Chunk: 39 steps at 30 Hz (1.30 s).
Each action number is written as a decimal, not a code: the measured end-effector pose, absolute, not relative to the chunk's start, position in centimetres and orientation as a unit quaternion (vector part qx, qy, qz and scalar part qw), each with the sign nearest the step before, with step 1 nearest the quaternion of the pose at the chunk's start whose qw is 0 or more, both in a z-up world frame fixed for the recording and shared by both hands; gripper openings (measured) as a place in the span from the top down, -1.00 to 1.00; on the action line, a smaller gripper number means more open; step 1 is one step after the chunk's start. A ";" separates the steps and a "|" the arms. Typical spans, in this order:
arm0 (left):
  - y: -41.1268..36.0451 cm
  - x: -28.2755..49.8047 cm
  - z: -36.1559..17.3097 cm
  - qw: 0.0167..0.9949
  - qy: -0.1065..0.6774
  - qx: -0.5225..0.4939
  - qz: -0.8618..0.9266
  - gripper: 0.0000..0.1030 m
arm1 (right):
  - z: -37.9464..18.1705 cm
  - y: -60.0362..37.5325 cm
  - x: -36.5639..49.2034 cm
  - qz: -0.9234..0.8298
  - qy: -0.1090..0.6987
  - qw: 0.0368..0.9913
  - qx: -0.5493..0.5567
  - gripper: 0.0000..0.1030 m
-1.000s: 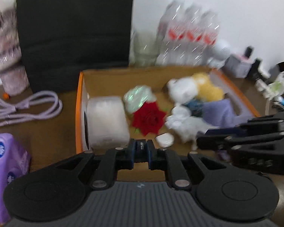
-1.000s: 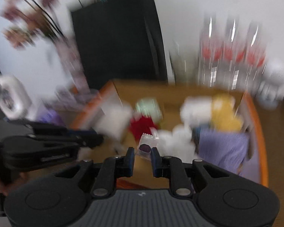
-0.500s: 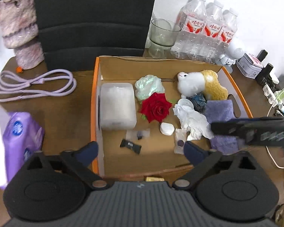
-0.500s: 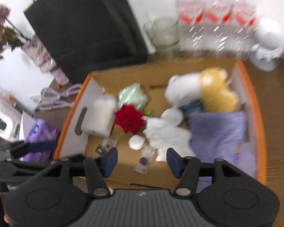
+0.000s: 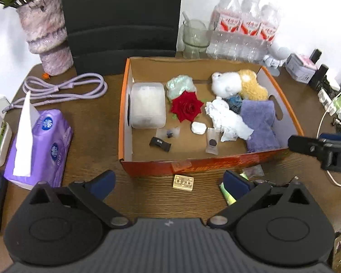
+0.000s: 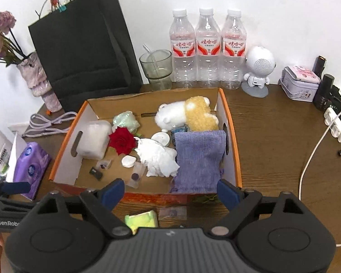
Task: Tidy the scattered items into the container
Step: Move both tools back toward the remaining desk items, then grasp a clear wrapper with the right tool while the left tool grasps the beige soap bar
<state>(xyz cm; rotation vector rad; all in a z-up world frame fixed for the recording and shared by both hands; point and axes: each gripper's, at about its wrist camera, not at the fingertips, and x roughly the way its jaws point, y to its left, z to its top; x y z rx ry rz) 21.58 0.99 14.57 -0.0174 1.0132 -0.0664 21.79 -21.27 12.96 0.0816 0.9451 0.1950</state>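
Note:
An orange cardboard box [image 5: 216,163] [image 6: 236,159] holds a red rose [image 5: 187,109], a white plastic case [image 5: 147,108], a plush toy [image 5: 238,84], a purple towel [image 5: 259,122], a black clip [image 5: 159,144] and clear packets [image 5: 211,141]. On the table in front of the box lie a small tan block [image 5: 183,182], a yellow-green packet [image 6: 143,220] and a clear packet [image 6: 172,212]. My left gripper [image 5: 169,182] is open and empty, in front of the box. My right gripper [image 6: 170,192] is open and empty at the box's near wall.
A purple tissue pack [image 5: 43,145] and a purple cable [image 5: 66,86] lie left of the box. A black bag [image 6: 84,52], a glass [image 6: 156,68], three water bottles [image 6: 208,47] and a vase [image 5: 48,38] stand behind it. A tin [image 6: 300,83] and cables [image 6: 313,154] are at right.
Both grippers opened, dropping a black clip and a clear packet into the box, then drew back toward me to the box's near side.

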 end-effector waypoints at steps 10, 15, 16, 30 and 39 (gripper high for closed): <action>1.4 14.4 16.7 0.963 0.264 -0.020 -0.057 -1.00 | 14.1 -19.5 15.5 0.113 0.306 0.945 -0.003 -0.71; 1.5 11.7 16.6 0.980 0.193 -0.015 -0.047 -1.00 | 14.5 -18.6 12.9 0.128 0.235 0.963 -0.016 -0.69; 1.6 10.6 16.4 0.983 0.181 -0.015 -0.037 -1.00 | 14.4 -18.6 12.5 0.128 0.227 0.965 -0.013 -0.69; 1.2 -7.8 5.5 0.970 0.225 -0.074 -0.053 -1.00 | 5.1 -22.5 -8.4 0.141 0.185 0.973 0.006 -0.76; 0.7 -8.0 5.0 0.969 0.233 -0.056 -0.053 -1.00 | 2.8 -23.4 -10.3 0.134 0.227 0.965 0.005 -0.71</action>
